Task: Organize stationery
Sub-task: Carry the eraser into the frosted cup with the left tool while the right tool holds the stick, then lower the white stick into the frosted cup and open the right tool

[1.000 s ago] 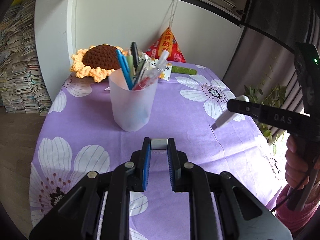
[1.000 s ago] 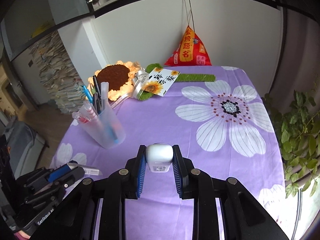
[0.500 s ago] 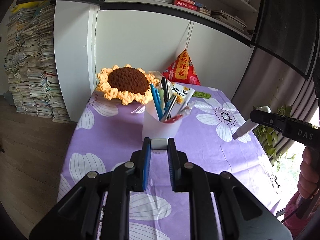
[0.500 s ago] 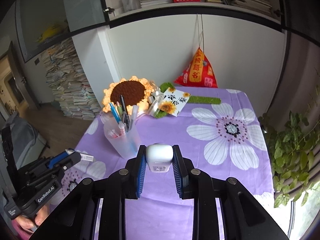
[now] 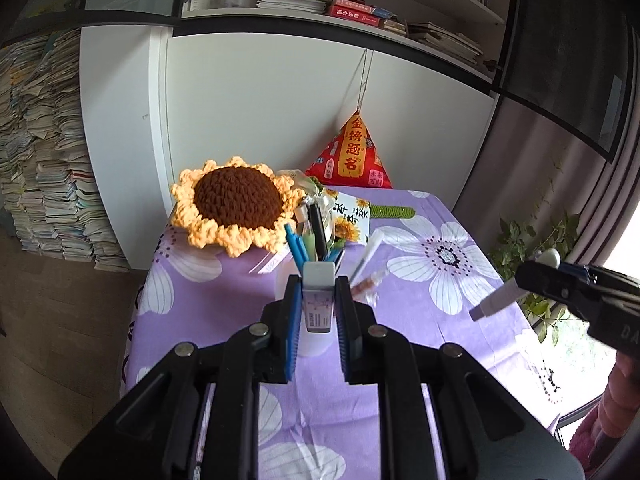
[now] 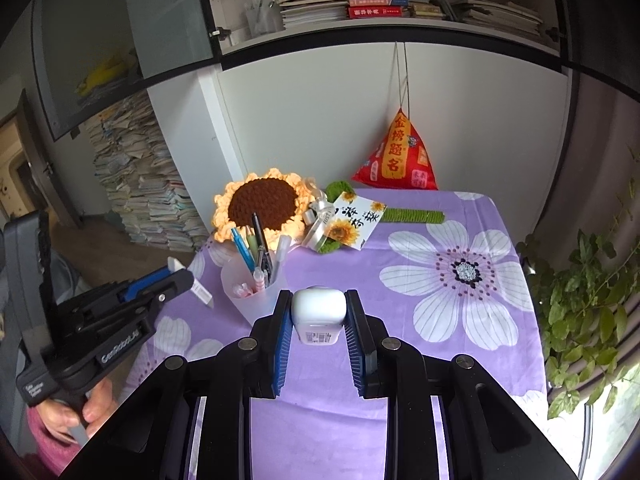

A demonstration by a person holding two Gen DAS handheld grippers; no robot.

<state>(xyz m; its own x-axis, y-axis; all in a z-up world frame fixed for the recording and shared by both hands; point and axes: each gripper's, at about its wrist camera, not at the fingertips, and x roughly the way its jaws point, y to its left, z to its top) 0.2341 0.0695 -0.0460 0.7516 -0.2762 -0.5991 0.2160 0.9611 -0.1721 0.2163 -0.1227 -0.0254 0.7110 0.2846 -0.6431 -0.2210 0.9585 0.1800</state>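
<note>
A translucent pen cup (image 6: 256, 300) holding several pens (image 6: 256, 244) stands on the purple flowered tablecloth (image 6: 400, 304). My right gripper (image 6: 319, 304) is shut on a small white bottle (image 6: 319, 310) with a rounded top and a label, held above the cloth just right of the cup. My left gripper (image 5: 318, 292) is shut on a flat white stick (image 5: 318, 300) with a barcode label, and it hides most of the cup (image 5: 285, 280). Each gripper also shows in the other view: the left gripper (image 6: 176, 280) left of the cup, the right gripper (image 5: 540, 280) at the right.
A crochet sunflower (image 6: 264, 204), a sunflower card (image 6: 356, 220), a green strip (image 6: 412, 216) and a red pyramid pouch (image 6: 400, 160) lie along the table's far edge by the white cupboard. A leafy plant (image 6: 580, 300) stands right of the table. Paper stacks (image 6: 140, 196) fill the floor at left.
Both grippers have risen and pulled back from the table, so the cup looks smaller and more of the shelves shows. Each still grips its white item.
</note>
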